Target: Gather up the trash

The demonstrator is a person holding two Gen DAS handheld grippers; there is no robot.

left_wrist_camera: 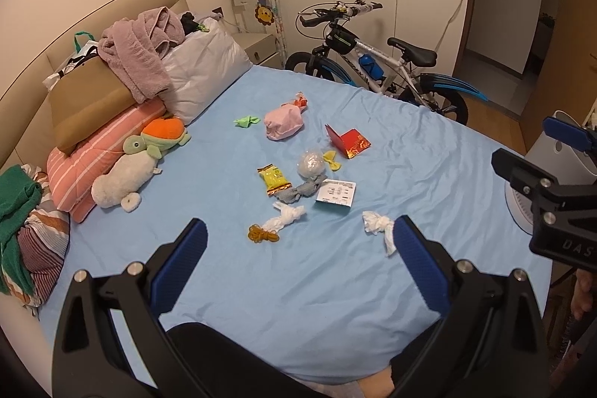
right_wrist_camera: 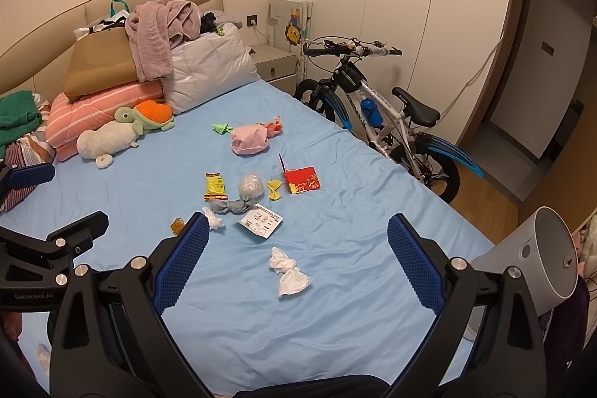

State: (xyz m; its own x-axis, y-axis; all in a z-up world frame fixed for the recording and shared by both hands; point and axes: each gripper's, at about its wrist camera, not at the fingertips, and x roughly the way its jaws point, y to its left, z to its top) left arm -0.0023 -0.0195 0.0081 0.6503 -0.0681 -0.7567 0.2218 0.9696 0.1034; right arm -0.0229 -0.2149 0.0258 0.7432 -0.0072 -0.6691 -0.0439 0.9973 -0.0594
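On my left, the left gripper (left_wrist_camera: pixel 298 248) hangs over the bed (left_wrist_camera: pixel 373 286) with jaws wide, holding nothing. Mid-bed the trash lies uncollected: yellow snack wrapper (left_wrist_camera: pixel 273 178), red envelope (left_wrist_camera: pixel 350 142), printed card (left_wrist_camera: pixel 335 193), and a twisted white tissue (right_wrist_camera: pixel 288 273) nearest. My right gripper (right_wrist_camera: pixel 298 248) is spread and empty too. I judge collecting hasn't started.

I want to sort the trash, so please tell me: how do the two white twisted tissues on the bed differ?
The near tissue lies alone on the blue sheet; the far tissue lies beside an amber wrapper. In the right wrist view the far one is partly hidden behind a finger. Both are white, crumpled and twisted.
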